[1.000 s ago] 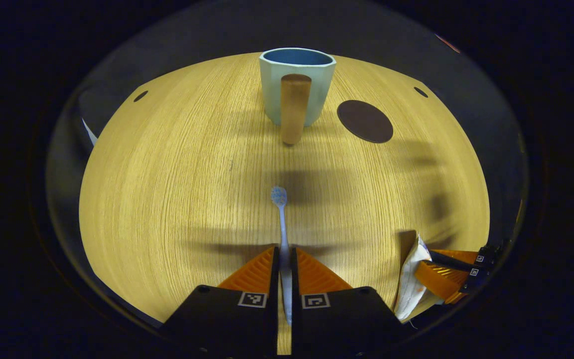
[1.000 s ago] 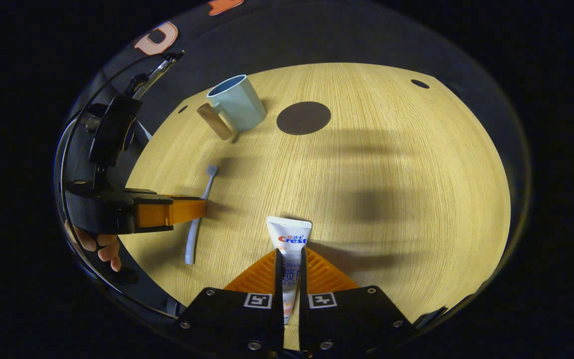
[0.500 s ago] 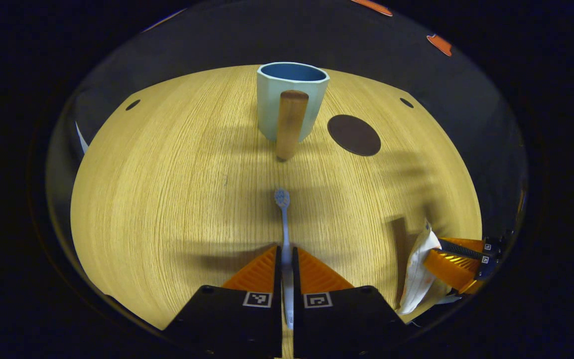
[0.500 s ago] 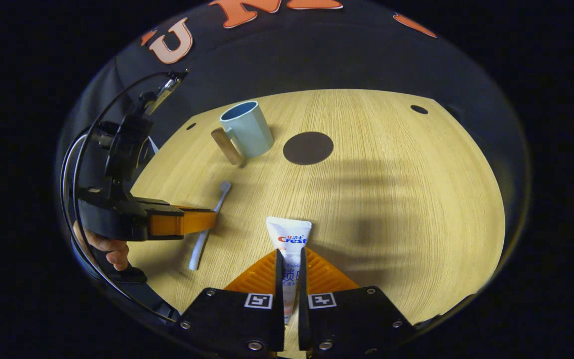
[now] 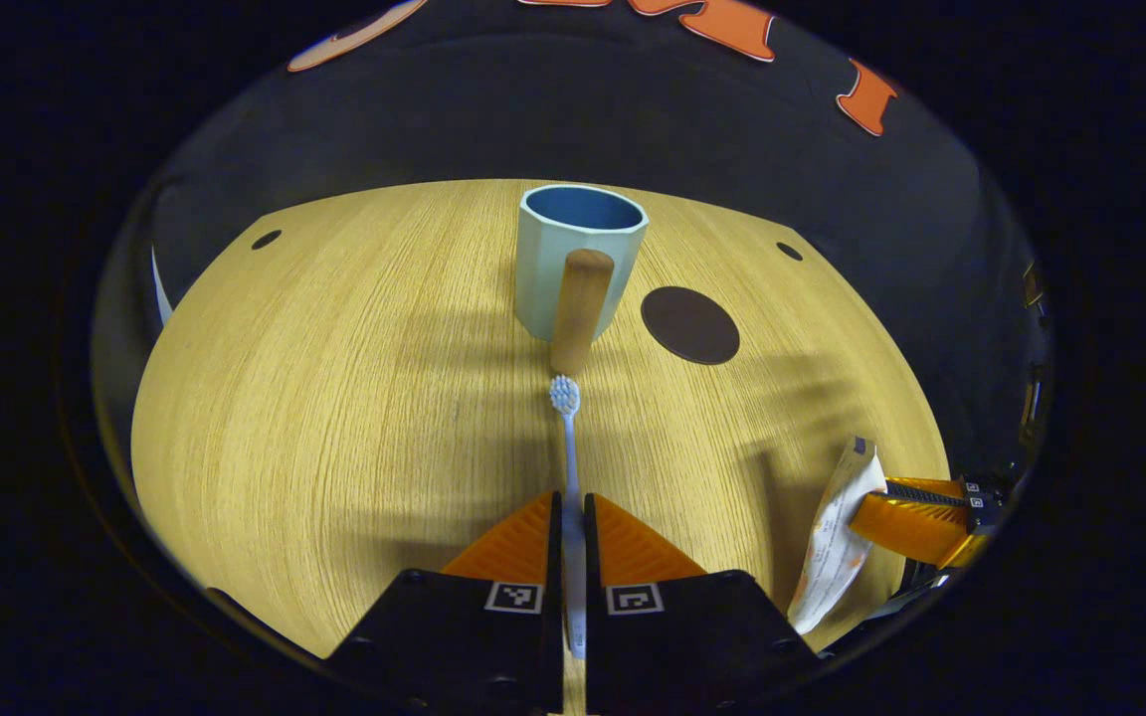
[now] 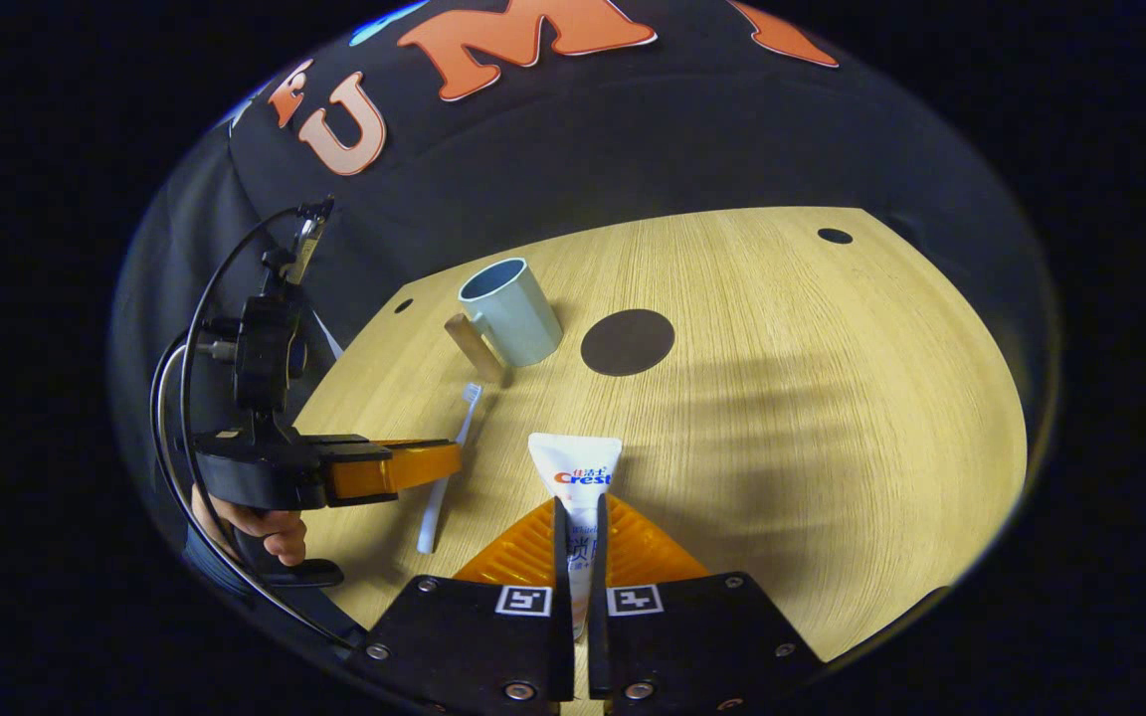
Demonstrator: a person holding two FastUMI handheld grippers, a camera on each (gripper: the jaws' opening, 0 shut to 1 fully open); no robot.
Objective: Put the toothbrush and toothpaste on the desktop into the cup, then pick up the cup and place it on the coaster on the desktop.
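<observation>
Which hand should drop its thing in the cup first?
Probably left: its toothbrush points straight at the cup, bristles near the handle. The right's toothpaste sits farther off.

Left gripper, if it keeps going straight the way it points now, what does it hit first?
Probably the wooden handle of the cup. The left gripper holds the toothbrush, whose bristle end points at that handle and would likely touch first; height is unclear.
</observation>
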